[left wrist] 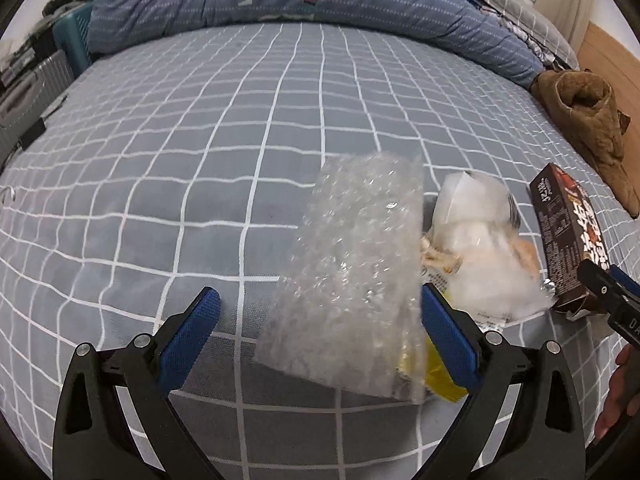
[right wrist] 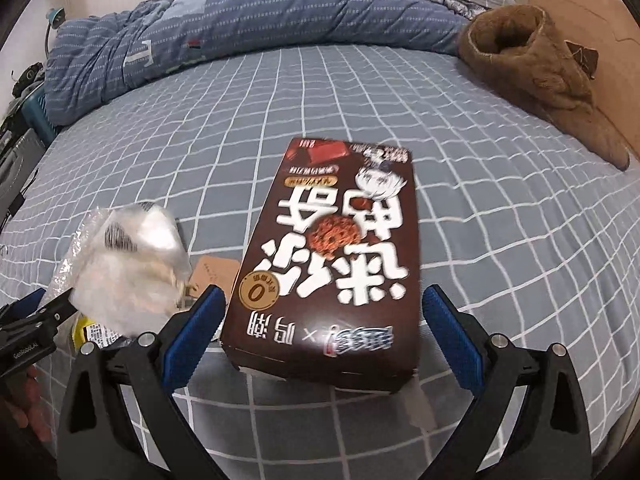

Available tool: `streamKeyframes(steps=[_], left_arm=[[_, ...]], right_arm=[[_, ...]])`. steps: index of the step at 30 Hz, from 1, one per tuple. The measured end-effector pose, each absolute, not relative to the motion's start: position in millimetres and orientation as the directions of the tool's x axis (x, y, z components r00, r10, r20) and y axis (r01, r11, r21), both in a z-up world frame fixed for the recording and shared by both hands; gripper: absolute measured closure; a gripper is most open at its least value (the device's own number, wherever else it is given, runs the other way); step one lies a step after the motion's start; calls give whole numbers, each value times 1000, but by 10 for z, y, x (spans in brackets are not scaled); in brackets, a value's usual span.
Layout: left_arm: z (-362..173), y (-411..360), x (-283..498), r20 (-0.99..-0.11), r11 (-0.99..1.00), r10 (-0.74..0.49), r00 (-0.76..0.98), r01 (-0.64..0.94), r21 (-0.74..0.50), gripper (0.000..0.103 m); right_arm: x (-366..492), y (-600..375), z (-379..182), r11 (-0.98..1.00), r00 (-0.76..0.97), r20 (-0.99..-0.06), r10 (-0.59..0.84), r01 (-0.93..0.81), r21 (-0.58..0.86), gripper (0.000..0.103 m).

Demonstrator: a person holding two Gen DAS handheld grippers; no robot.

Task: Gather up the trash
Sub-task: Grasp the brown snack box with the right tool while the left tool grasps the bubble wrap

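Nearby, bubble wrap (left wrist: 352, 276) between spread left fingers (left wrist: 188, 336); brown box (right wrist: 336, 256) flat

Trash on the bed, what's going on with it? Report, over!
Left gripper open around bubble wrap. Right gripper open around brown snack box. White wrappers between the two, on the bed. Nothing blocking.

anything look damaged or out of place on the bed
The brown snack box has a torn-open near end, lying between the open right claw. A brown fuzzy slipper sits on the bedsheet.
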State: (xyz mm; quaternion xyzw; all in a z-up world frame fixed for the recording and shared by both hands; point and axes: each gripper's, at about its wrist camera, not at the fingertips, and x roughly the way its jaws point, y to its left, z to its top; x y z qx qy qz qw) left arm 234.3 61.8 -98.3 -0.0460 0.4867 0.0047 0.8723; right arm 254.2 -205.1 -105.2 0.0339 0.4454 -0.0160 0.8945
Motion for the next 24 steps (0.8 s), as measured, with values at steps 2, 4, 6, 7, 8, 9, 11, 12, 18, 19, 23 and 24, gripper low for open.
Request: streamKeyframes(steps=[2, 4, 6, 7, 8, 9, 11, 12, 18, 19, 23, 24], left_arm=[[-1021, 624, 2347, -855, 995, -51, 517, -49, -89, 14], [-1044, 626, 2351, -858, 994, -65, 510, -42, -100, 18], [-1049, 617, 2338, -855, 994, -74, 513, -31, -104, 27], [-1047, 606, 2333, -855, 994, -80, 513, -25, -107, 29], [-1042, 599, 2323, -854, 994, -86, 514, -18, -111, 35], [-1039, 601, 2313, -853, 994, -84, 515, -20, -111, 40], [-1032, 629, 2291, -851, 992, -85, 518, -34, -120, 50], [-1029, 644, 2289, -852, 992, -85, 516, -37, -122, 59], [-1036, 640, 2277, -856, 993, -90, 508, -23, -119, 69], [-1031, 637, 2274, -857, 993, -90, 508, -22, -117, 69], [-995, 662, 2256, -850, 993, -71, 522, -41, -108, 71], [-982, 667, 2250, -848, 994, -64, 527, -46, -103, 72]], right_arm=[[2544, -2020, -1071, 997, 600, -800, -3, 62, 43, 8], [2536, -2031, -1082, 997, 603, -798, -3, 68, 47, 8], [2553, -2056, -1100, 995, 599, -800, 2, 77, 59, 8], [2565, -2070, -1121, 995, 593, -805, -1, 84, 61, 8], [2573, -2085, -1137, 994, 588, -809, 1, 89, 67, 8], [2579, -2095, -1140, 993, 585, -811, 5, 92, 72, 8], [2570, -2116, -1152, 992, 587, -810, 13, 94, 84, 8], [2566, -2120, -1152, 992, 589, -808, 12, 94, 84, 11], [2517, -2103, -1146, 994, 600, -800, 4, 86, 70, 15], [2512, -2095, -1140, 994, 601, -799, 4, 86, 70, 15], [2478, -2092, -1094, 994, 611, -791, -4, 90, 65, 15], [2473, -2088, -1080, 994, 614, -789, -6, 90, 63, 15]])
